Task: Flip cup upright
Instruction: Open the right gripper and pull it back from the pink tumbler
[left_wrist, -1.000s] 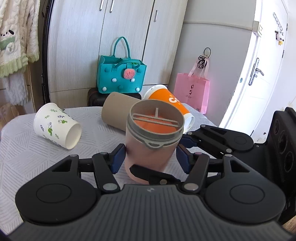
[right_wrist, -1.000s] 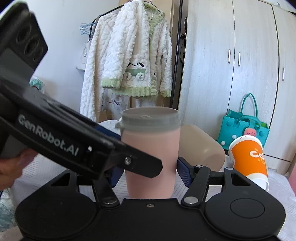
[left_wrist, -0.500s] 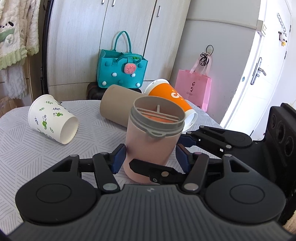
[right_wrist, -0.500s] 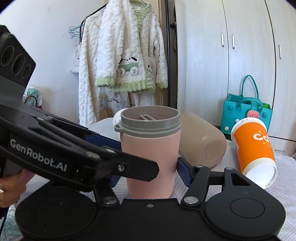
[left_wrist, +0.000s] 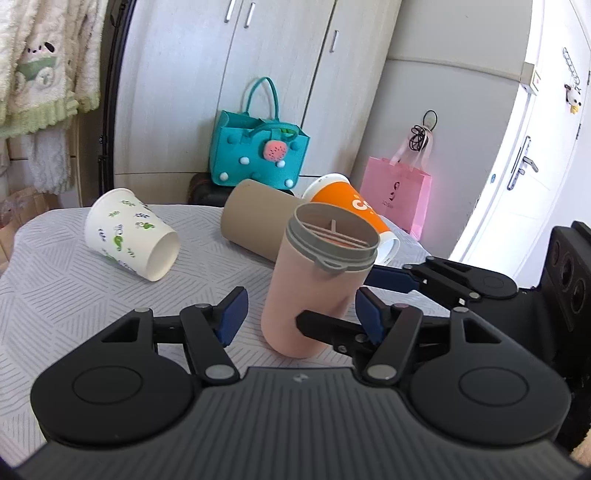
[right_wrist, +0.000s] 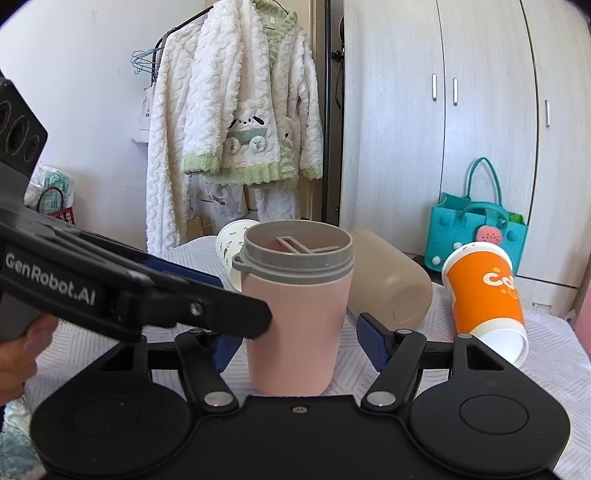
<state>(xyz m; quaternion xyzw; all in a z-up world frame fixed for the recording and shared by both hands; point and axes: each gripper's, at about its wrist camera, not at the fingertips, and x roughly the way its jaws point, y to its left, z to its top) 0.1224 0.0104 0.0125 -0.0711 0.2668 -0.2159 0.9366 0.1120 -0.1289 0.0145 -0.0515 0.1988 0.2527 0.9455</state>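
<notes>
A pink cup with a grey rim (left_wrist: 317, 280) stands upright on the table, mouth up; it also shows in the right wrist view (right_wrist: 295, 310). My left gripper (left_wrist: 301, 314) is open, its blue pads apart from the cup's sides. My right gripper (right_wrist: 295, 338) is open too, its pads clear of the cup. Each gripper's fingers show in the other's view, beside the cup. A white leaf-print cup (left_wrist: 129, 234), a tan cup (left_wrist: 258, 221) and an orange cup (left_wrist: 354, 218) lie on their sides behind it.
The table has a grey patterned cloth (left_wrist: 74, 295). Beyond the far edge stand a teal bag (left_wrist: 258, 155), a pink bag (left_wrist: 399, 192) and wardrobe doors. A white robe (right_wrist: 236, 122) hangs at the left.
Both grippers have opened and let go of the pink cup, which stays upright on the table. The left gripper has pulled back and shifted left a little.
</notes>
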